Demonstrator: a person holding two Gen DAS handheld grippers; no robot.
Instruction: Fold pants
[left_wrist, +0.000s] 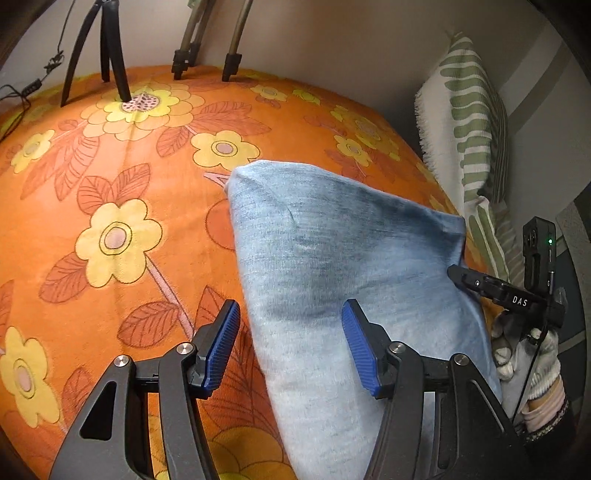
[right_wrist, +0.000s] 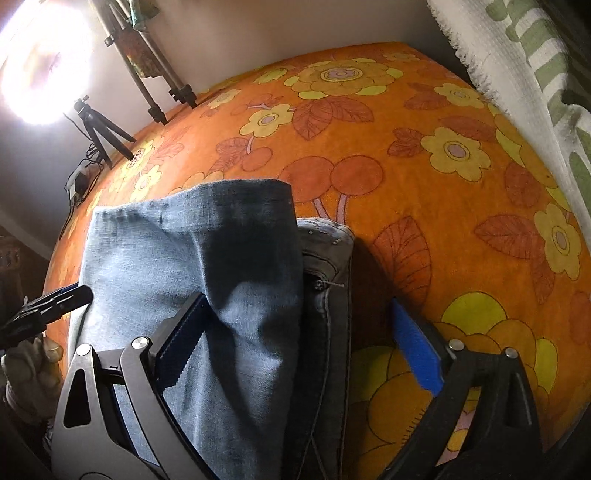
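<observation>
Light blue jeans (left_wrist: 332, 258), folded over, lie on an orange flowered blanket (left_wrist: 110, 166). In the left wrist view my left gripper (left_wrist: 290, 306) is open. Its left pad (left_wrist: 221, 347) hangs over bare blanket just off the cloth's left edge, and its right pad (left_wrist: 360, 350) is above the denim. In the right wrist view the jeans (right_wrist: 229, 258) show a folded leg over the darker waistband (right_wrist: 325, 240). My right gripper (right_wrist: 298, 299) stands wide open astride them, neither pad pressing the cloth. Each gripper shows at the side of the other's view: right gripper (left_wrist: 480, 284), left gripper (right_wrist: 70, 293).
A green-and-white striped pillow (left_wrist: 465, 140) leans against the wall on the right. Tripod legs (left_wrist: 110, 55) stand on the blanket's far edge by the wall, with a bright ring light (right_wrist: 44, 62) and cables (right_wrist: 79, 181). A gloved hand (left_wrist: 532, 365) holds the right gripper.
</observation>
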